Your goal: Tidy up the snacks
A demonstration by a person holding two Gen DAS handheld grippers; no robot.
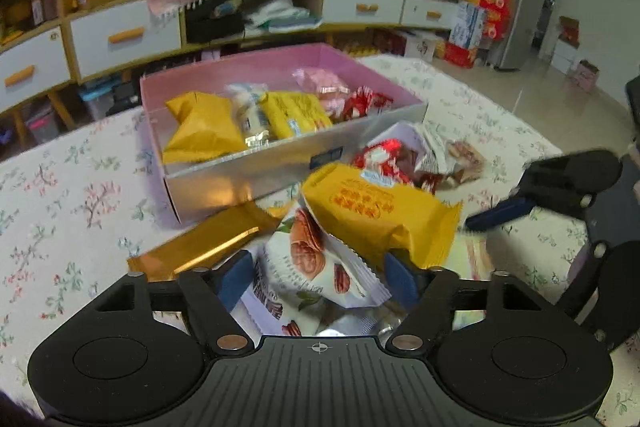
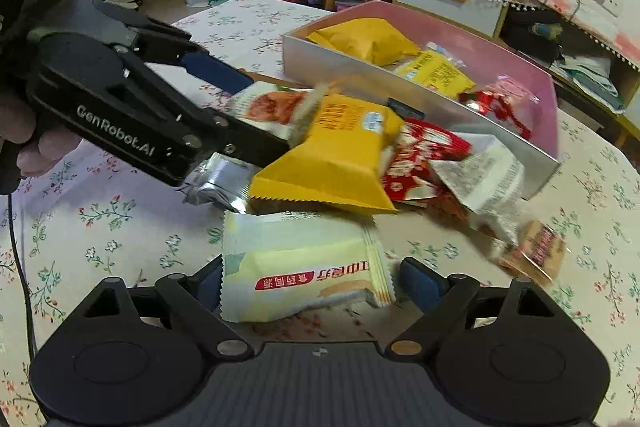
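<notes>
A pink box (image 1: 280, 61) (image 2: 536, 75) on the floral tablecloth holds several snack packets. In front of it lies a loose pile of packets. My left gripper (image 1: 320, 277) is open, its fingers on both sides of a white nut packet (image 1: 320, 259), with a yellow packet (image 1: 380, 211) (image 2: 340, 155) lying over the right finger. It also shows in the right wrist view (image 2: 256, 115). My right gripper (image 2: 312, 285) is open around a pale yellow-white packet (image 2: 300, 263) on the table. It shows at the right of the left wrist view (image 1: 496, 213).
A gold packet (image 1: 200, 243) lies left of the pile, a silver packet (image 2: 224, 183) under the left gripper, red and white packets (image 2: 440, 163) by the box wall, a small brown packet (image 2: 536, 251) at right. Drawers and shelves stand behind the table.
</notes>
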